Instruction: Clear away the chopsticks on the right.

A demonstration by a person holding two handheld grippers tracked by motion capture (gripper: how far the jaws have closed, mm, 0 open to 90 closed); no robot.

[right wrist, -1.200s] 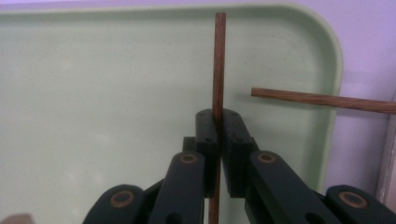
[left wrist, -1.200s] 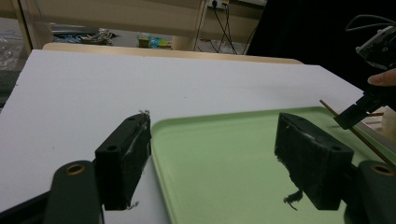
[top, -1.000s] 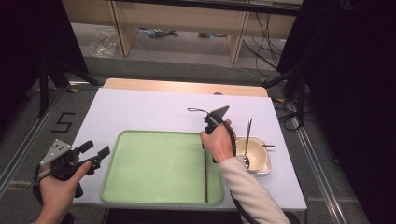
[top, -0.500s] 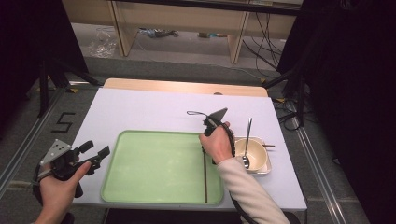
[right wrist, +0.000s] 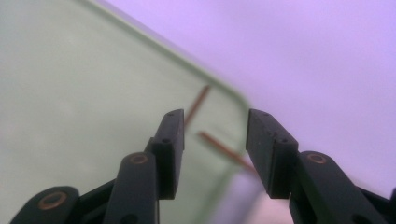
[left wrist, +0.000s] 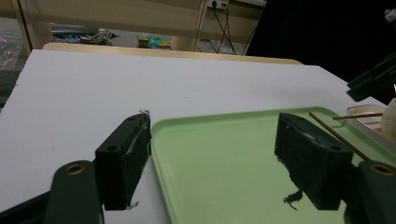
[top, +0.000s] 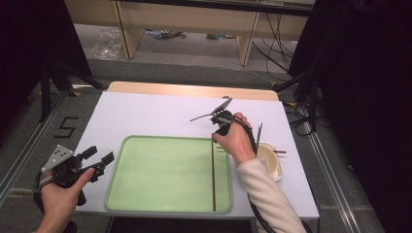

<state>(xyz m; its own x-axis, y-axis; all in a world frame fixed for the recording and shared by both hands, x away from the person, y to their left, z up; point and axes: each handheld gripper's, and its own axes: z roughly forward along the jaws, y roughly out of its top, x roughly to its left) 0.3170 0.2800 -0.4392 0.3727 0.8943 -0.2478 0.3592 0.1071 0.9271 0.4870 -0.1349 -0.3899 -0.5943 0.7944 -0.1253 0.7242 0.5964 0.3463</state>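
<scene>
A green tray [top: 165, 174] is seen lying on a white worktop [top: 145, 114]. One thin brown chopstick [top: 213, 174] is laid lengthwise along the tray's right side, likely set there on purpose. The right gripper [top: 219, 138] is held just above the chopstick's far end; its jaws have just been opening and are seen well apart in the right gripper view, with nothing between them, so the stick appears released. A second chopstick [right wrist: 224, 148] is seen below those jaws, crossing the tray's rim. The left gripper [top: 99, 158] is held at the tray's left edge, jaws wide and empty, perhaps ready to steady the tray. A pale bowl [top: 273, 162] is placed just right of the tray, close behind the right hand [top: 238, 141], and could be knocked.
</scene>
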